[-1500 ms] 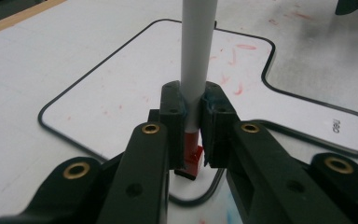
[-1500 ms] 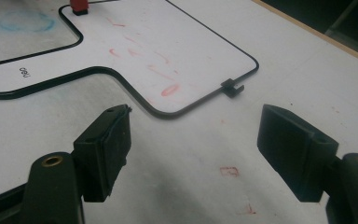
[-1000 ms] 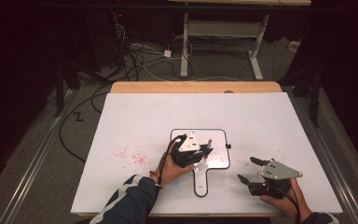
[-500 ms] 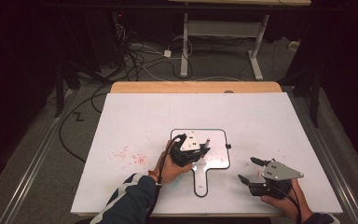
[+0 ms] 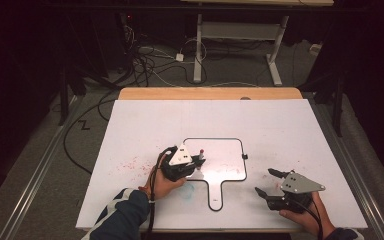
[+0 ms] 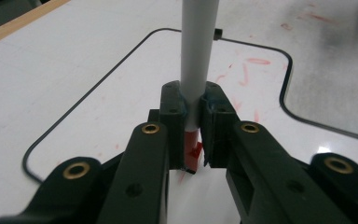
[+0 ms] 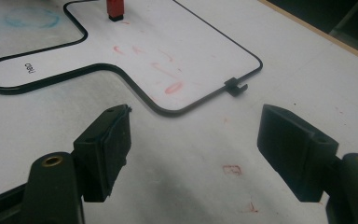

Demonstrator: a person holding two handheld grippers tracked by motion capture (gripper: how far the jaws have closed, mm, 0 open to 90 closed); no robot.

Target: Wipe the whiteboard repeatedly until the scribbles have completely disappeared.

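A small handled whiteboard [image 5: 227, 150] with a black rim lies on the white table, also seen in the left gripper view [image 6: 121, 79] and the right gripper view [image 7: 186, 37]. Faint red strokes mark its face. My left gripper [image 5: 200, 161] is over the board's left part, shut on a marker [image 6: 198, 56] with a white barrel; its red end [image 7: 114, 9] points down at the board. My right gripper [image 5: 266, 182] rests low at the table's right front, right of the board's handle. It stands open [image 7: 193, 135] with nothing between its fingers.
Red smudges [image 5: 130, 164] stain the table left of the board, and a pale blue smudge [image 5: 189, 189] lies beside the handle. A small black clip [image 5: 244, 156] sits on the board's right rim. A wooden edge [image 5: 210, 93] bounds the far side; cables lie on the floor beyond.
My left gripper has moved leftward across the board with the marker still in it. The right gripper has stayed where it was.
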